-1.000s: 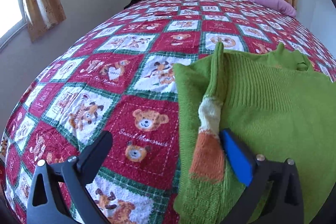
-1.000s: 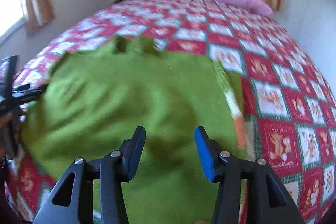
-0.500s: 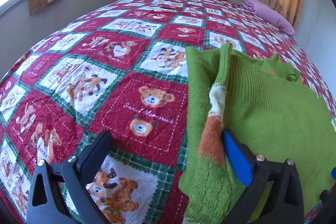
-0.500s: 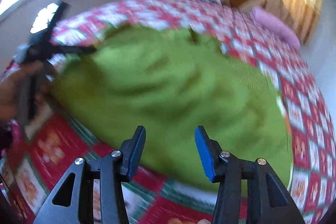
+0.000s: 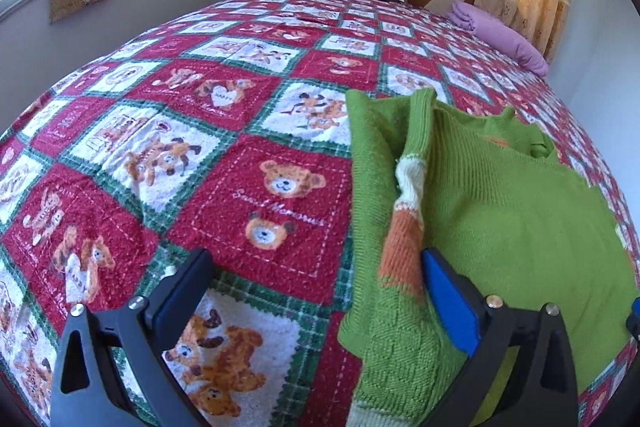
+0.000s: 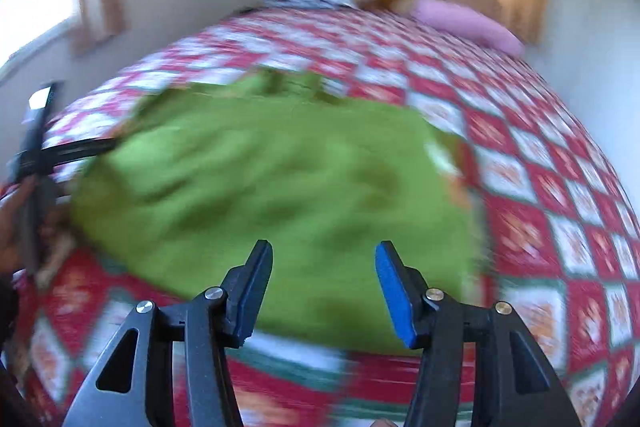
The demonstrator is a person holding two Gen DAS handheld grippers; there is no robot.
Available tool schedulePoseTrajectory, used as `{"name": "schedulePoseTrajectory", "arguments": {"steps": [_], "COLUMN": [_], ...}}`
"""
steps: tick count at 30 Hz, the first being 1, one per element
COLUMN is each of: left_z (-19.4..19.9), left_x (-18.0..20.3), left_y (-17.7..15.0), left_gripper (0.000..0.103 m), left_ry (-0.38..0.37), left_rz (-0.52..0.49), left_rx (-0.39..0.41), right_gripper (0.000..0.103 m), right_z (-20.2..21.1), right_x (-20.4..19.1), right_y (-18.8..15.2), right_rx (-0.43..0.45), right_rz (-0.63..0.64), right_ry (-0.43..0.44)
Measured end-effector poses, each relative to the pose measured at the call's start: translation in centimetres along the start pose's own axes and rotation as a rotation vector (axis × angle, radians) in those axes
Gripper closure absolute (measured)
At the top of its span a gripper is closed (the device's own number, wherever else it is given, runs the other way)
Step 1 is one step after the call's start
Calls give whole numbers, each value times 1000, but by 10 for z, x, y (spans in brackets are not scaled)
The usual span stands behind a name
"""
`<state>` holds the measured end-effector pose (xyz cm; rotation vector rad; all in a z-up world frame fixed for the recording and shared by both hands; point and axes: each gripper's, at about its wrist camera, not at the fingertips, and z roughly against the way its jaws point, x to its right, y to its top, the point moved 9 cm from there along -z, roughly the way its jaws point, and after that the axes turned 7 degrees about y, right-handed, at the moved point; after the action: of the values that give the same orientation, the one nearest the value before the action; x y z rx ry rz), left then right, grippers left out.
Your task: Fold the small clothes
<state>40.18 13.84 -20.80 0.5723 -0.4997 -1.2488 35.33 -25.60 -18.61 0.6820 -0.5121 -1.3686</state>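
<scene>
Sweater (image 5: 520,219) lies green on the bedspread (image 5: 200,147); left gripper (image 5: 316,287) gapes wide at its left edge, right gripper (image 6: 324,287), just widening, empty above its near hem.

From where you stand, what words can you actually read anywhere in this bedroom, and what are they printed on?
"Sweet Memories": white script between the two bear faces on a red square of the red, white and green teddy-bear patchwork bedspread.
"HAPPY": on the white heart held by bears on another red square.
Other squares' lettering: too small or distorted to read.
Right wrist view: too blurred to read.
</scene>
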Motion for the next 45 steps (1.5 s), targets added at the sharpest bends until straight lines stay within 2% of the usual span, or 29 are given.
{"name": "schedulePoseTrajectory", "arguments": {"steps": [2, 4, 9, 17, 20, 23, 26, 30, 33, 39, 45], "left_z": [0, 0, 0, 5, 6, 7, 10, 17, 17, 22, 17], "left_x": [0, 0, 2, 0, 0, 0, -1, -1, 0, 0, 6], "left_y": [0, -1, -3, -9, -8, -8, -5, -4, -3, 7, 27], "left_gripper": [0, 0, 0, 0, 0, 0, 0, 0, 0, 0, 0], "left_ry": [-1, -1, 3, -41, -39, -44, -54, -47, -40, -18, -3], "left_rz": [-3, -3, -18, -20, -23, -23, -16, -52, -83, -127, -175], "left_rx": [1, -1, -9, -10, -5, -6, -12, -3, -8, 14, 38], "right_gripper": [49, 49, 49, 48, 48, 48, 48, 48, 48, 48, 47], "right_z": [-12, -7, 5, 20, 39, 52, 51, 35, 18, -3, -14], "right_x": [34, 41, 38, 38, 33, 6, -42, -108, -141, -183, -228], "right_y": [-20, -31, -47, -51, -44, -32, -22, -17, -16, -15, -12], "right_rx": [-58, -47, -38, -12, 26, 71, 74, 57, 40, 13, 39], "right_rz": [-73, -70, -32, -15, 11, 69, 195, 348, 412, 485, 612], "right_ry": [-12, 20, -28, -72, -161, -139, -95, -19, 16, 70, 54]}}
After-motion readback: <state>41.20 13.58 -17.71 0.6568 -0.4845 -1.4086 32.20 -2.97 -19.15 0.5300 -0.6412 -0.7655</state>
